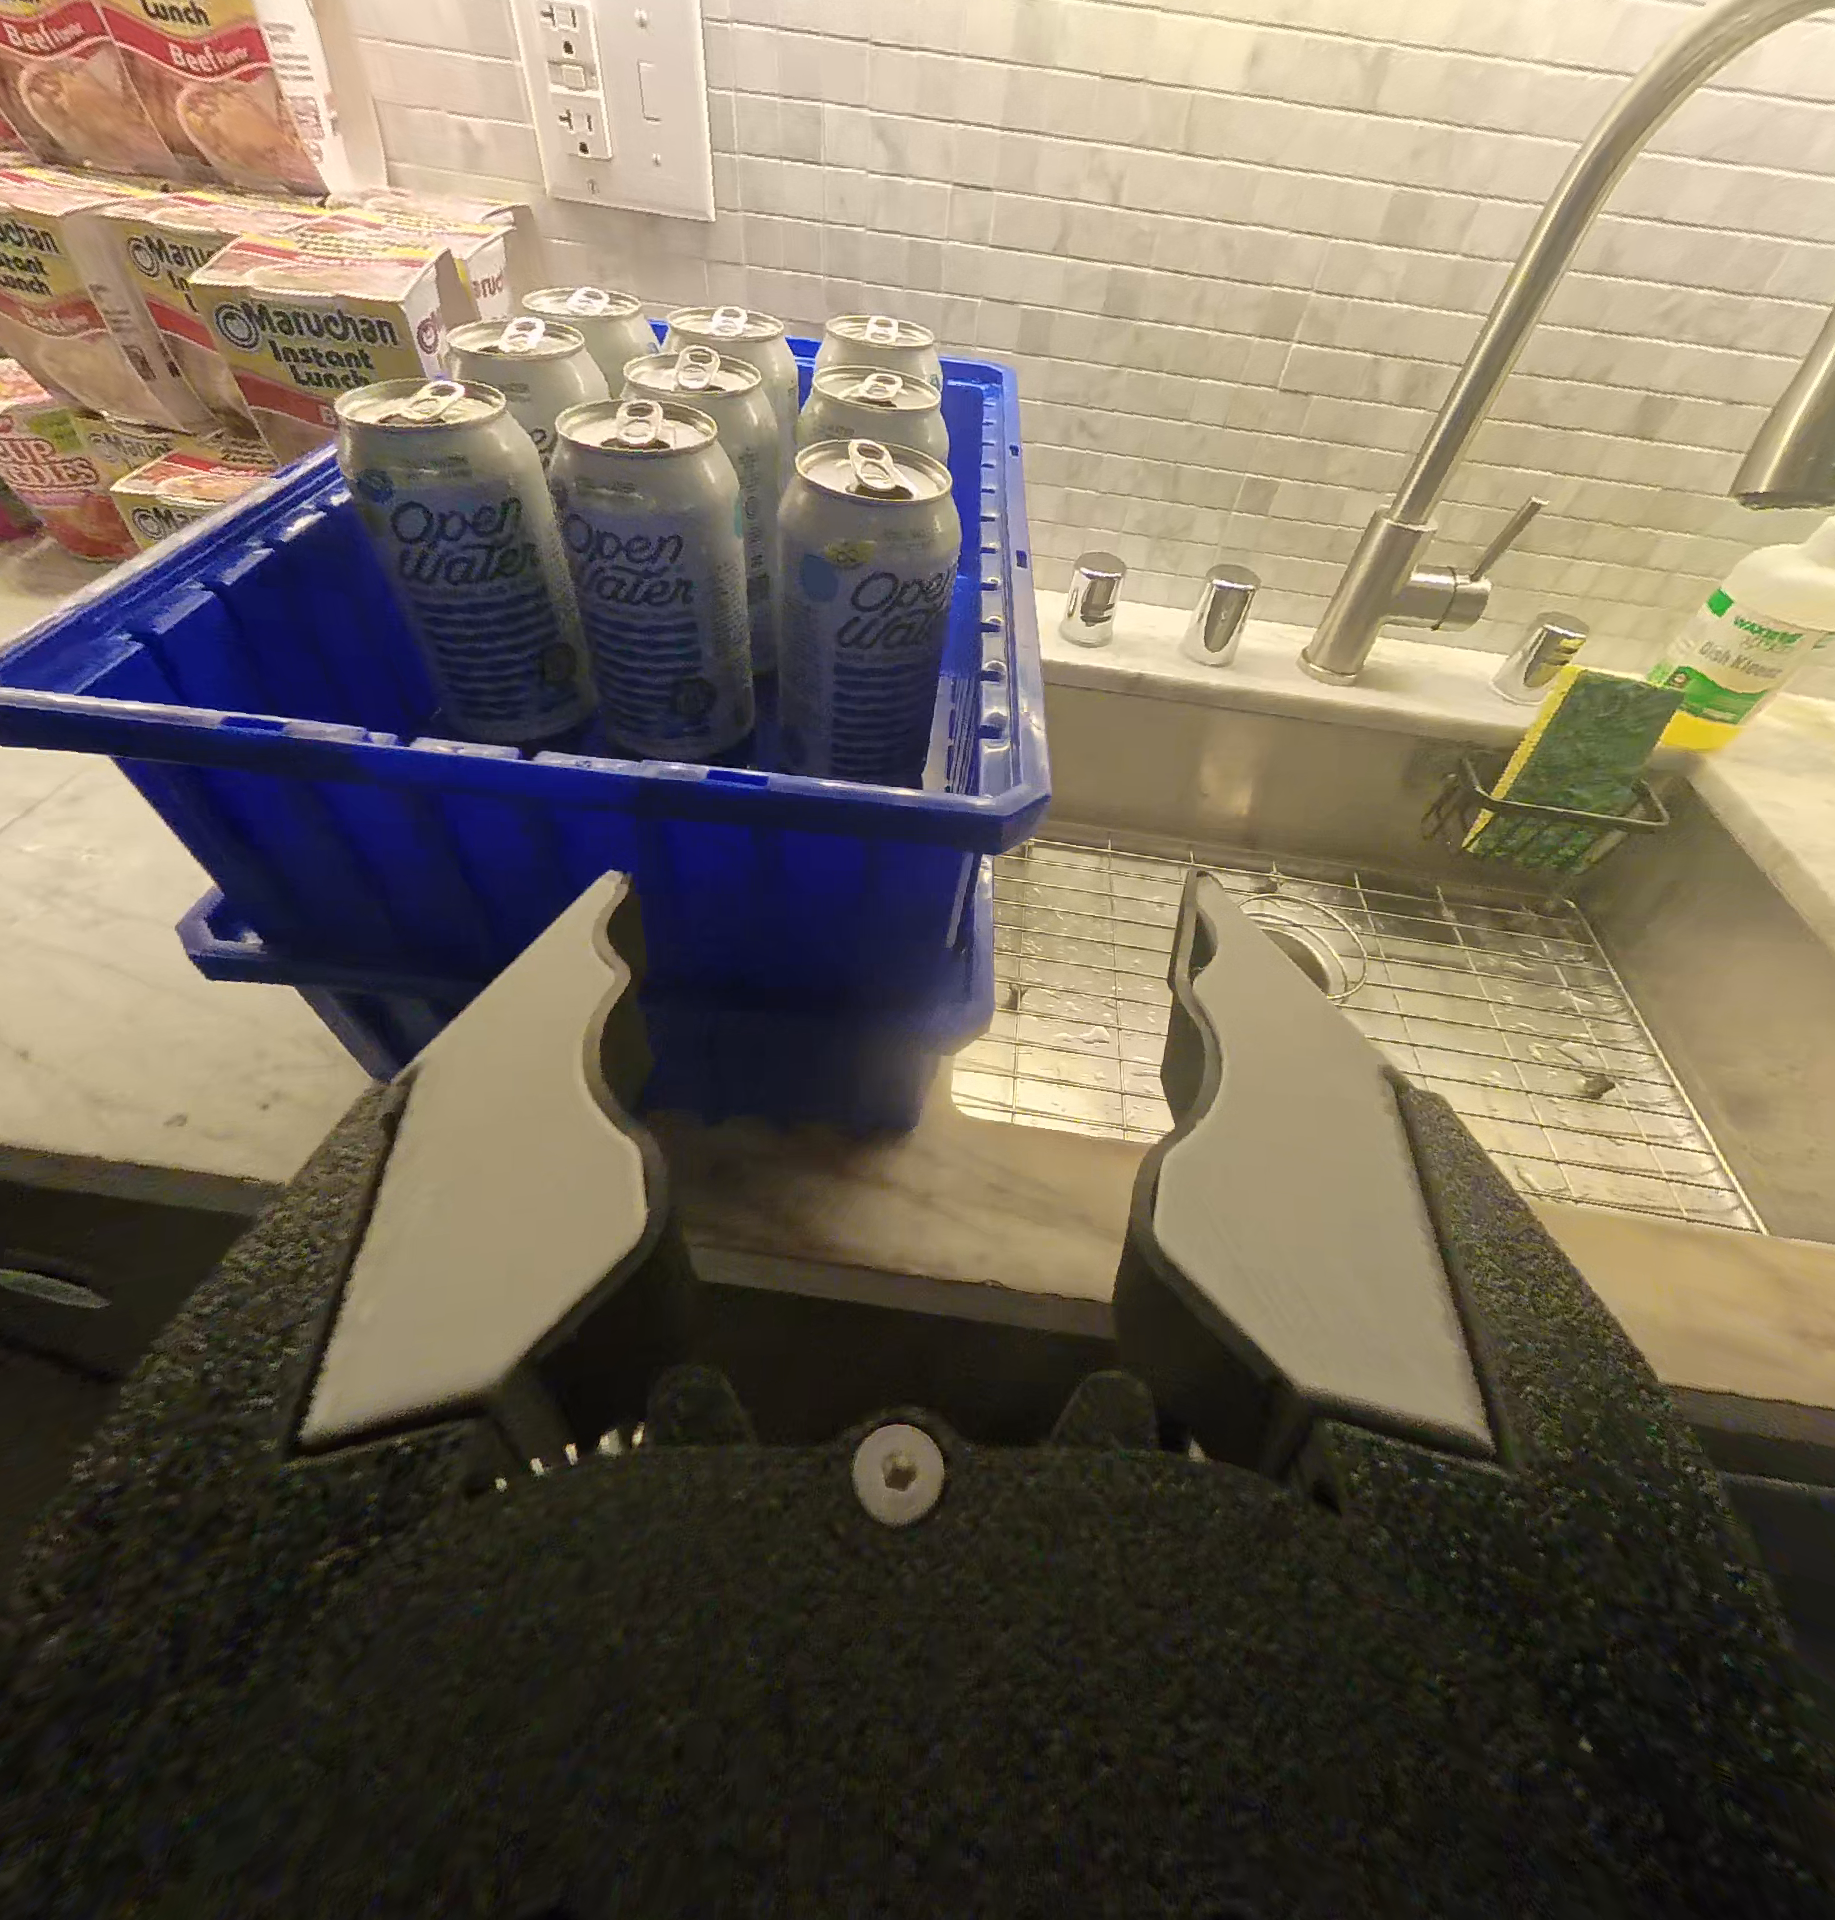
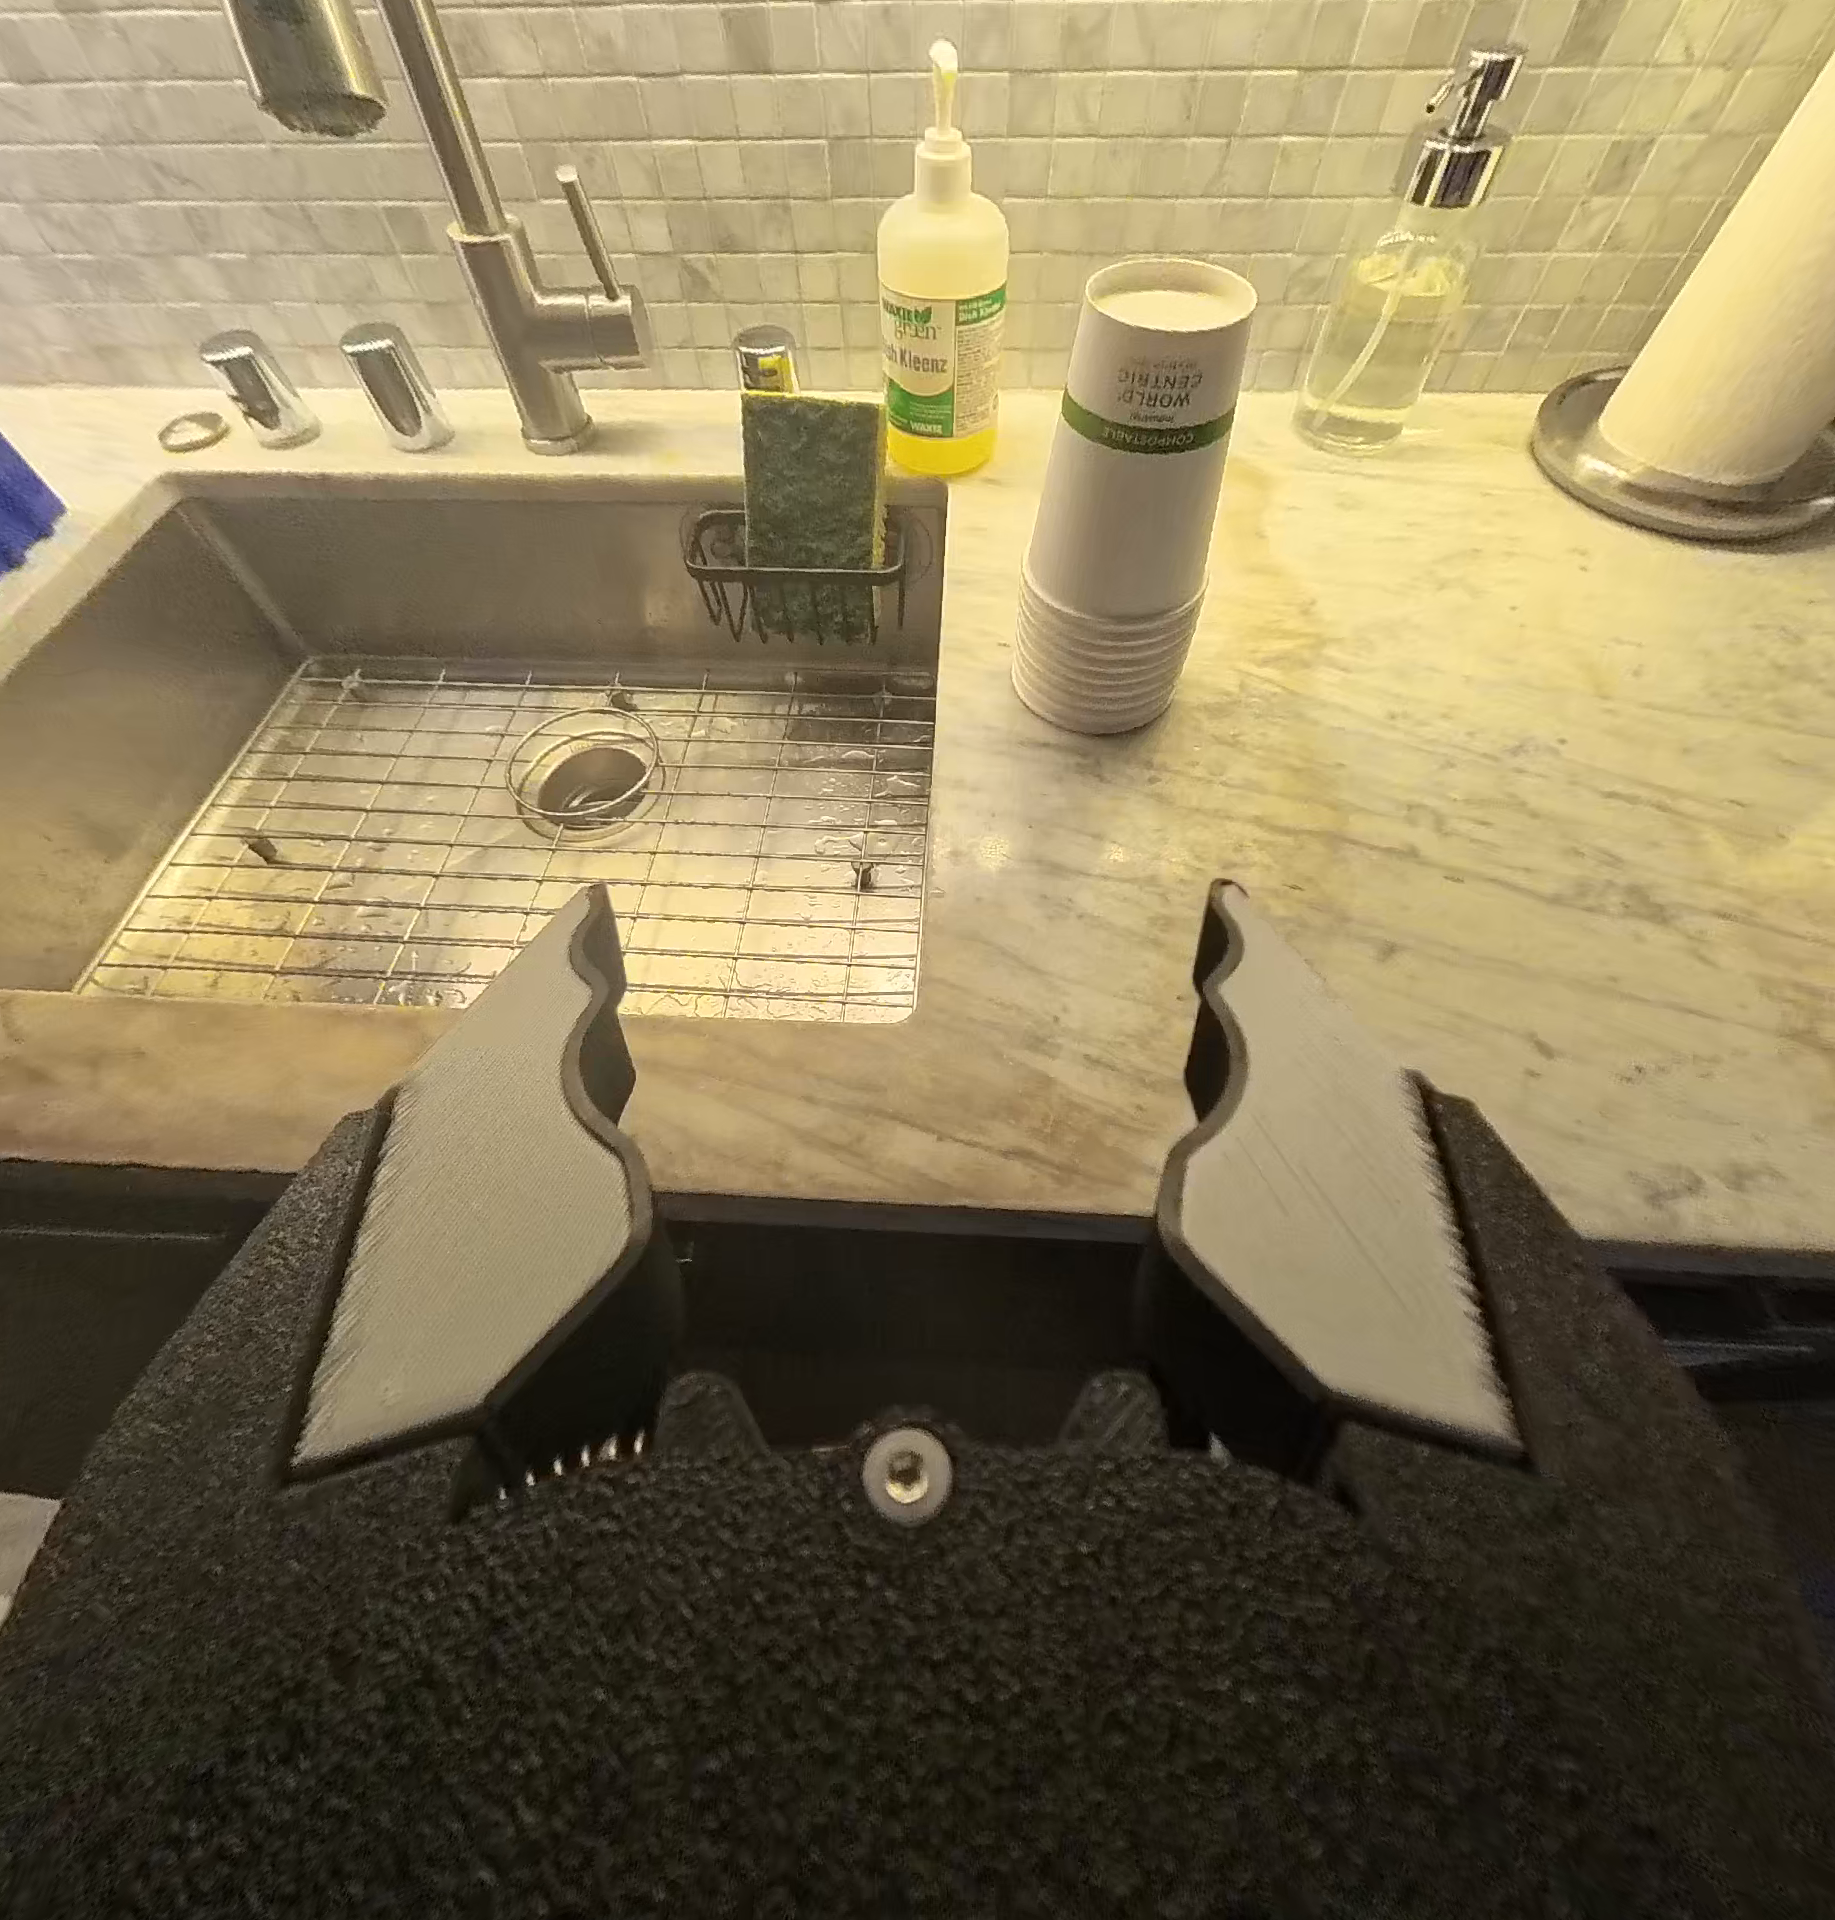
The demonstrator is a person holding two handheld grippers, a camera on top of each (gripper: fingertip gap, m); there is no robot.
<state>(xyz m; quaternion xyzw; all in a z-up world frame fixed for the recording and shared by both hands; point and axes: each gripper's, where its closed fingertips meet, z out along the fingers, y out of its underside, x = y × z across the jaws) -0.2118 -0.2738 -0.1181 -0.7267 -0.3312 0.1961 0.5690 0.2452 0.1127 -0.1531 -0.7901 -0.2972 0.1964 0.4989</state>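
My left gripper [image 1: 908, 894] is open and empty, held over the counter's front edge just short of a blue plastic bin [image 1: 477, 831]. The bin sits on a second blue bin and holds several silver drink cans [image 1: 643, 582] standing upright. My right gripper [image 2: 908, 904] is open and empty above the marble counter [image 2: 1412, 831], at the sink's near right corner. A stack of upside-down white paper cups [image 2: 1131, 499] stands on the counter beyond it, apart from the fingers.
A steel sink [image 2: 113, 675] with a wire grid [image 2: 477, 862] lies between the bin and the cups, a tall faucet [image 2: 518, 260] behind it. A sponge in a caddy [image 2: 809, 520], soap bottles [image 2: 939, 312], a paper towel roll [image 2: 1744, 260] and noodle cup packs [image 1: 165, 343] line the back.
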